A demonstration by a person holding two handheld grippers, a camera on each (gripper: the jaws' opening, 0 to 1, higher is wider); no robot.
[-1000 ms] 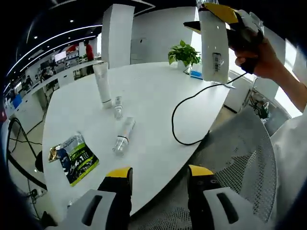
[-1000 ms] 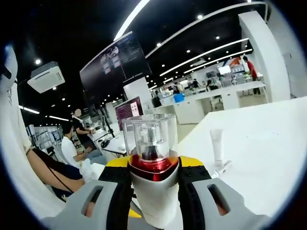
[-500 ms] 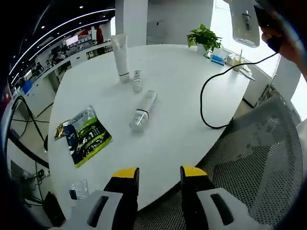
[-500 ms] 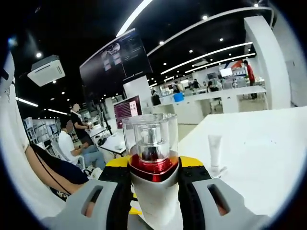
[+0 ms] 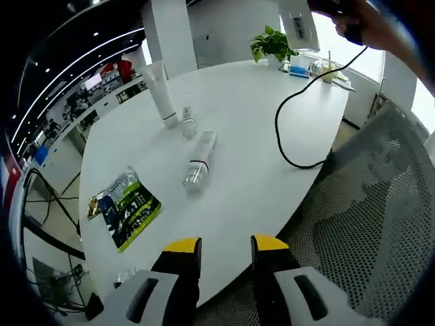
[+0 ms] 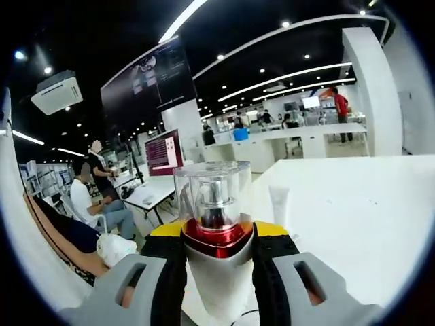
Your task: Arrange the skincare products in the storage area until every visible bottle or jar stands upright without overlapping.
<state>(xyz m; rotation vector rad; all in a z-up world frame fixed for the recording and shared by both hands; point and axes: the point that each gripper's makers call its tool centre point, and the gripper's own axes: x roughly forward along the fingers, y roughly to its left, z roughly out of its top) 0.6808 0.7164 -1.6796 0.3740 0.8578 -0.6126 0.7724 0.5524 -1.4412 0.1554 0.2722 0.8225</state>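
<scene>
the right gripper (image 6: 213, 255) clamps a white pump bottle with a red collar and clear cap (image 6: 212, 231), held high off the white round table (image 5: 251, 129); a loose grip could drop it, or a careless set-down topple the upright white tube (image 5: 160, 92) and small clear vial (image 5: 188, 122). a clear bottle (image 5: 199, 160) lies on its side mid-table. the left gripper (image 5: 219, 246) hangs empty, jaws narrowly apart.
</scene>
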